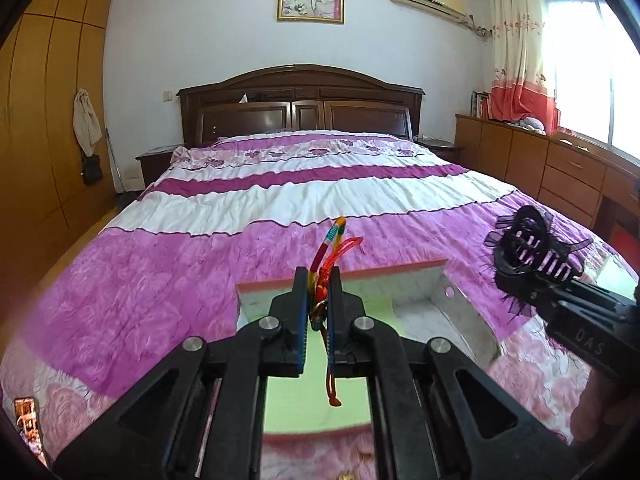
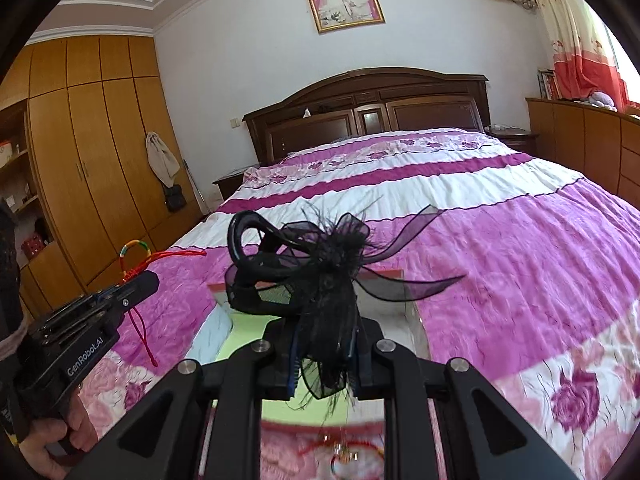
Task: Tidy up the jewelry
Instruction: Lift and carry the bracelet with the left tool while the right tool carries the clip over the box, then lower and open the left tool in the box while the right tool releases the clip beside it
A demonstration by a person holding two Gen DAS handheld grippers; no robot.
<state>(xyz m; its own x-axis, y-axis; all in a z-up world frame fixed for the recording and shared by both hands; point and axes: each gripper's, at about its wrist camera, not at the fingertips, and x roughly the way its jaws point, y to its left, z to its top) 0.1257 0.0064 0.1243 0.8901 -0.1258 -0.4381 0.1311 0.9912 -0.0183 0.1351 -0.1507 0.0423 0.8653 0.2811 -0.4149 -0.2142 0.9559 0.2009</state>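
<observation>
My left gripper (image 1: 319,278) is shut on a red cord bracelet (image 1: 338,228) with a multicolour wrapped section; its tail hangs down between the fingers. Below it, an open white marbled box (image 1: 416,282) with a pink rim and green floor rests on the bed. At the right, my right gripper (image 1: 520,290) carries a black hair claw (image 1: 532,248). In the right wrist view the right gripper (image 2: 324,332) is shut on that hair claw (image 2: 320,280), which has dark ribbon and feathers and hangs above the box (image 2: 218,322). The left gripper (image 2: 146,280) holds the bracelet (image 2: 136,250) at the left.
A pink and purple striped bedspread (image 1: 280,200) covers the bed. Another red cord piece with a gold charm (image 2: 344,450) lies on it near the box's front. A wardrobe (image 2: 100,160) stands left, wooden cabinets (image 1: 560,172) right. A hand (image 2: 44,448) grips the left handle.
</observation>
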